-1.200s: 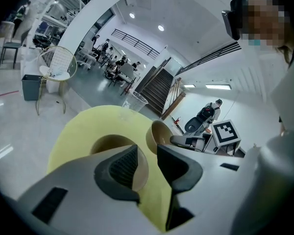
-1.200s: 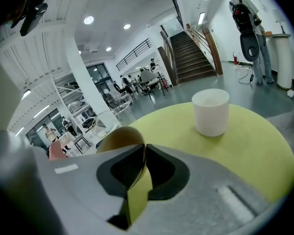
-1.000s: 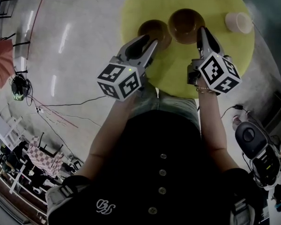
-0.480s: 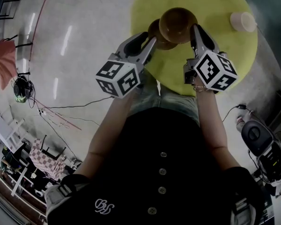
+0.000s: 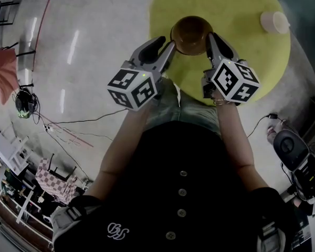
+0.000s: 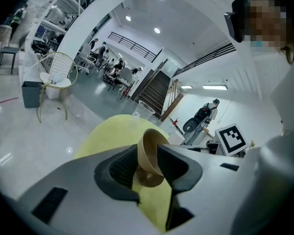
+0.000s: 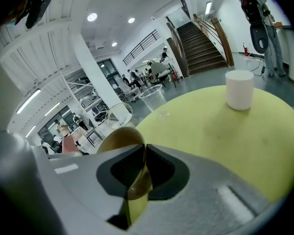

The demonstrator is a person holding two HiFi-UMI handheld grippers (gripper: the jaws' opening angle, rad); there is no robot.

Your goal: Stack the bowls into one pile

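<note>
A second before, my two bowls sat side by side on the yellow table (image 5: 241,51), one in each tool. Now they were in one spot. From the head view I saw only the right bowl (image 5: 191,34), brown and round, open side up. It covered the place where the other one had shown, near the edge of the table closest to me.

My right gripper (image 5: 210,37) had slid over to the left and carried its bowl along. Half a second before, that bowl was only partly over the other one. Now it hid it from above. The two marker cubes sat closer together than they had.

My right gripper's jaws were pressed almost together on the thin wall of the right bowl, one pad inside and one pad outside. That pinch looked the same as before.

My left gripper (image 5: 169,46) had hardly moved. In the left gripper view its jaws pinched the wall of the left bowl (image 6: 148,153) — a tan bowl, held low over the yellow top.

I could not tell whether the right bowl already sat down inside the left bowl or was just above it — no view showed the gap.

The white cup (image 5: 275,21) stood far off to the right on the table, in the same place as before.
</note>
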